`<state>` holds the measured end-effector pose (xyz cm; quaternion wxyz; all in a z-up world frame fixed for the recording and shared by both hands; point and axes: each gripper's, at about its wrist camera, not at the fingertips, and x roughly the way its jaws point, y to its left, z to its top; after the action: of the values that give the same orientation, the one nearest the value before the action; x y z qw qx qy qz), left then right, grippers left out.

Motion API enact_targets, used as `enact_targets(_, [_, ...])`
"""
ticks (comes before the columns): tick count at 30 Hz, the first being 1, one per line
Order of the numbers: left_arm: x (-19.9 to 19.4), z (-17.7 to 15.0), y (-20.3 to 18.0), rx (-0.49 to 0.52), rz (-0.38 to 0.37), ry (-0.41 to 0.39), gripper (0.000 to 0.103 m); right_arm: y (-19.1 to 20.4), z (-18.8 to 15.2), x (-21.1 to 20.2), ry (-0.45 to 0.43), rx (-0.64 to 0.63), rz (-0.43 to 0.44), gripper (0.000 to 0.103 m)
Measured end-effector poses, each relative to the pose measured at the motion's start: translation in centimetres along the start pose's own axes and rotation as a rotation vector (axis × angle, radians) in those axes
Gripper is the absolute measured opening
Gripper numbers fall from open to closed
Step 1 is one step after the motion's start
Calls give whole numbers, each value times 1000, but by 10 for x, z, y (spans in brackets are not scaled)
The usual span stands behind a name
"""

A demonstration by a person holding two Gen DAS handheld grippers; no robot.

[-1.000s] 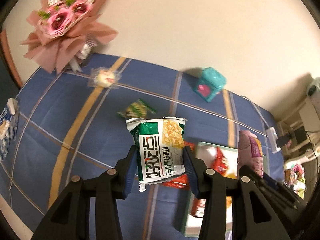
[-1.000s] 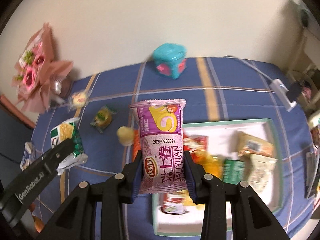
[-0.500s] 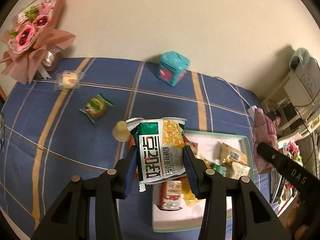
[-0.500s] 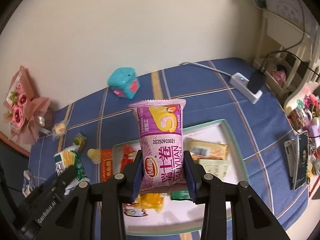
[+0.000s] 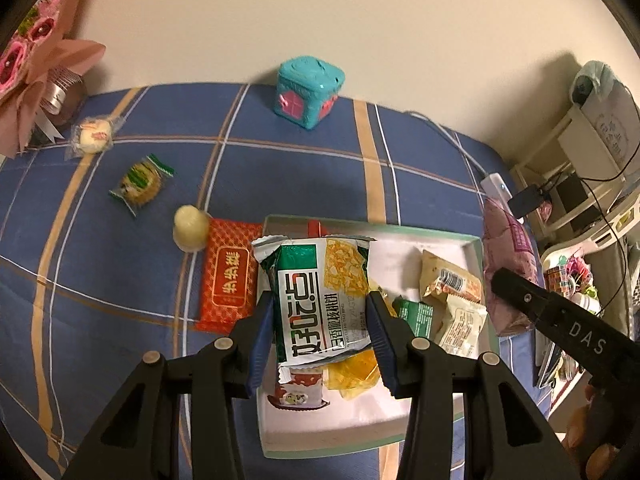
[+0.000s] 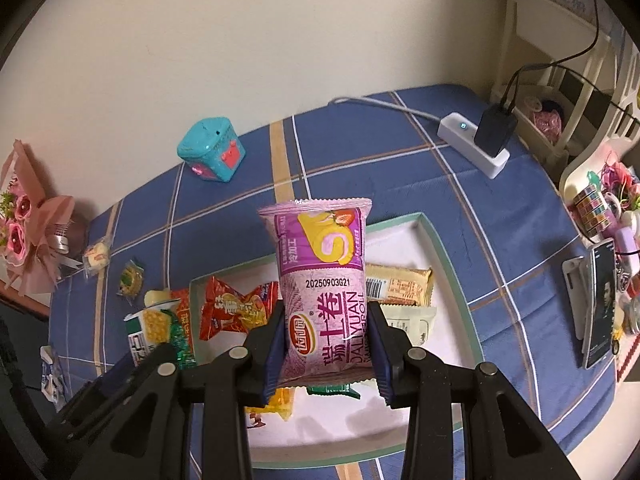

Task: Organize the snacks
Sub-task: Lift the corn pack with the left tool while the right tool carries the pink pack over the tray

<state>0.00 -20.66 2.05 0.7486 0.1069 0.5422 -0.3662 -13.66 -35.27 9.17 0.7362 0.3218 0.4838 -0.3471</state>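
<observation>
My left gripper (image 5: 322,320) is shut on a green and white snack packet (image 5: 318,300), held above the left part of a white tray with a green rim (image 5: 478,248). My right gripper (image 6: 326,336) is shut on a purple Swiss-roll packet (image 6: 324,280) and hangs over the same tray (image 6: 436,240). Several wrapped snacks lie in the tray, among them a beige bar (image 6: 400,286) and a red and orange packet (image 6: 236,308). In the left wrist view the purple packet (image 5: 506,256) shows at the tray's right edge.
On the blue checked cloth lie a red packet (image 5: 228,276), a pale jelly cup (image 5: 190,226), a green-wrapped cake (image 5: 140,184) and a clear-wrapped sweet (image 5: 94,136). A teal cube box (image 5: 308,94) and a pink bouquet (image 5: 36,60) stand by the wall. A power strip (image 6: 474,140) and phones (image 6: 600,304) lie to the right.
Both grippers have moved to the right over the tray, each still holding its packet. More of the tray and of the table's right side has come into view.
</observation>
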Motion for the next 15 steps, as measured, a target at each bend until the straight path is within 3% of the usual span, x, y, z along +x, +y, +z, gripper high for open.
enact_targets(15, [36,-9,-2,0,12,97,47,11,-14,51,129,-28,4,40])
